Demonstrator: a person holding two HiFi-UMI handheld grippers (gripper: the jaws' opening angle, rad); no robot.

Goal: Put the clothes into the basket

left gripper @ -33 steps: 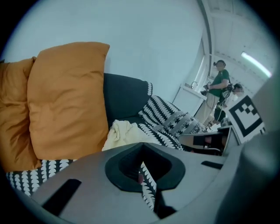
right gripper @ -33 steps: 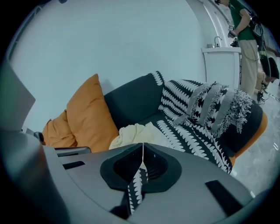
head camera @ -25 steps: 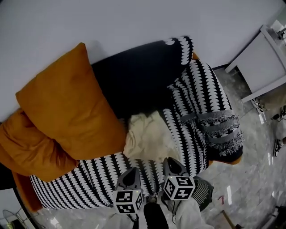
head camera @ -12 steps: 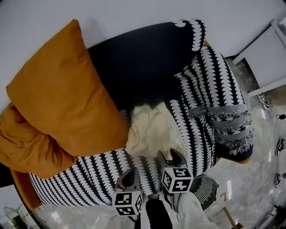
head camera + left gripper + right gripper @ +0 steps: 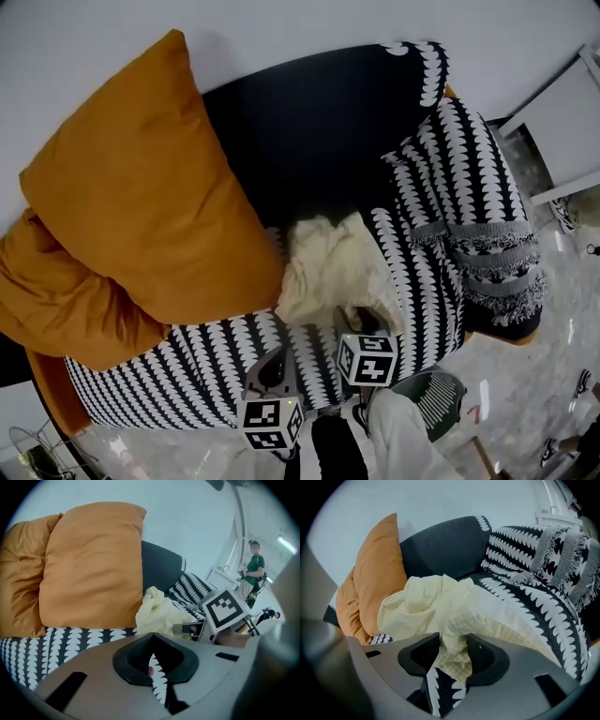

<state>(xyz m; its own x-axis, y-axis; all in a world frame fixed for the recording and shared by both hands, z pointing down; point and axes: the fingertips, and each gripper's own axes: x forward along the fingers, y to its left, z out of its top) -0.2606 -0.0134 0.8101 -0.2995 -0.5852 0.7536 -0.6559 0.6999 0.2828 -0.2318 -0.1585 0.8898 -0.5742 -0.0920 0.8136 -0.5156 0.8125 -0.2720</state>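
The right tool (image 5: 453,645) points down at the seat of the sofa (image 5: 309,131), and its jaws are opening. A fold of the cream cloth (image 5: 440,606) lies between them, loose, with the pads not pressing on it. The rest of the cloth spreads ahead of this tool in a crumpled heap. It rests on the black-and-white throw (image 5: 469,206), which covers the seat under the tool and the sofa arm to the tool's right. Beyond the heap rises the dark back of the sofa.

The left tool (image 5: 273,364) is just beside the right one, on its left and a little further back from the cloth. Its jaws are clenched, with only a thin slit between them through which the throw shows, and it grasps nothing. Ahead of it and to its left, two orange cushions (image 5: 141,206) lean on the sofa back, the nearer one just beside the cloth.

Behind the right tool and to its right, part of a dark slatted basket (image 5: 433,398) shows on the floor (image 5: 553,375). The cloth is on the sofa, not in the basket.
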